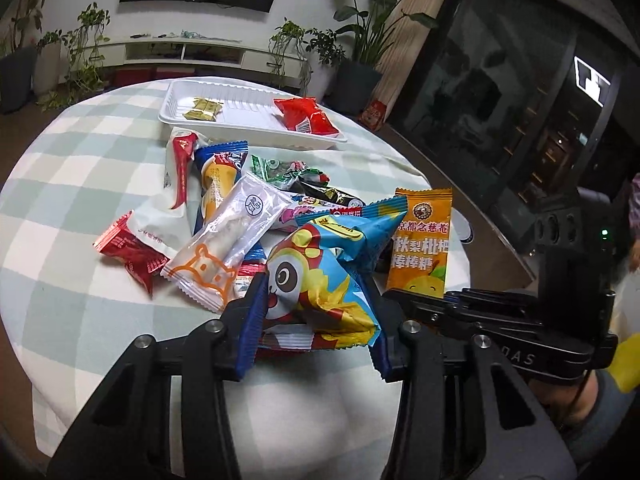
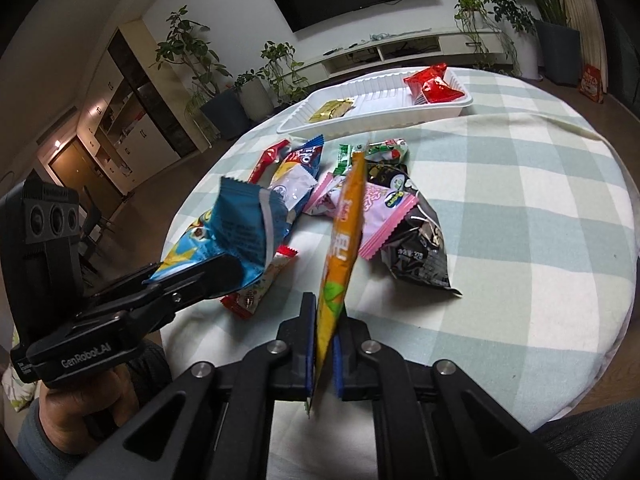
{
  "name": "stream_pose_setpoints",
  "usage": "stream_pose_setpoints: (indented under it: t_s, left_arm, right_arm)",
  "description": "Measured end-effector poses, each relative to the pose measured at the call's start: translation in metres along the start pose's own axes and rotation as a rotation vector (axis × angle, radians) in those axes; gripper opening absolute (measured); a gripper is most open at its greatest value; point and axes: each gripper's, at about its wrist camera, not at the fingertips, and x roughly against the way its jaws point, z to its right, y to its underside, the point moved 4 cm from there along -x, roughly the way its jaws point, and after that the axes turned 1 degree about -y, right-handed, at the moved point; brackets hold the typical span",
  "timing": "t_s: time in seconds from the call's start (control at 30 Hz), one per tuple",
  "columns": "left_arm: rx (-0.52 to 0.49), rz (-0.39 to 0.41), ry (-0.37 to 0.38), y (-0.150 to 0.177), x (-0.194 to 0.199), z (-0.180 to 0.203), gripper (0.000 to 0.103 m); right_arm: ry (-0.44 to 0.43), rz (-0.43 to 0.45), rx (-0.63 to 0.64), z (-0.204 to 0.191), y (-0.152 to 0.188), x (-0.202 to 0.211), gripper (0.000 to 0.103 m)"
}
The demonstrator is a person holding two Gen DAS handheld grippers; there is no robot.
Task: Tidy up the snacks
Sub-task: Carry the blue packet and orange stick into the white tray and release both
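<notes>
My left gripper (image 1: 316, 308) is shut on a blue panda snack bag (image 1: 332, 264), held just above the pile; it shows at the left in the right wrist view (image 2: 236, 228). My right gripper (image 2: 324, 336) is shut on an orange lollipop packet (image 2: 344, 240), seen edge-on there and face-on in the left wrist view (image 1: 424, 240). A white tray (image 1: 224, 92) at the table's far side holds a gold packet (image 1: 202, 109) and a red packet (image 1: 306, 115). Several loose snacks (image 1: 224, 216) lie in a pile on the checked tablecloth.
The round table (image 2: 520, 200) has a green-and-white checked cloth. A black snack bag (image 2: 420, 252) and pink packets (image 2: 384, 216) lie mid-table. Potted plants (image 1: 360, 40), a TV cabinet (image 1: 180, 52) and a dark glass cabinet (image 1: 500, 100) stand beyond the table.
</notes>
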Motion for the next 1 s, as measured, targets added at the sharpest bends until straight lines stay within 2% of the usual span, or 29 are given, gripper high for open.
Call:
stream_pose_setpoints:
  t_s: [0.33, 0.63, 0.83, 1.0]
  left_arm:
    - [0.000, 0.065, -0.002, -0.024, 0.031, 0.003, 0.042]
    - [0.022, 0.080, 0.008, -0.055, 0.033, -0.007, 0.042]
    - [-0.009, 0.114, 0.001, -0.101, 0.033, -0.008, 0.042]
    - [-0.031, 0.129, -0.028, -0.164, 0.021, -0.024, 0.042]
  right_arm:
    - [-0.026, 0.026, -0.009, -0.002, -0.009, 0.008, 0.006]
    - [-0.056, 0.060, -0.021, 0.003, -0.037, 0.023, 0.006]
    - [-0.078, 0.098, 0.000, 0.007, -0.089, 0.034, 0.006]
    - [-0.053, 0.102, 0.043, 0.015, -0.153, 0.024, 0.006]
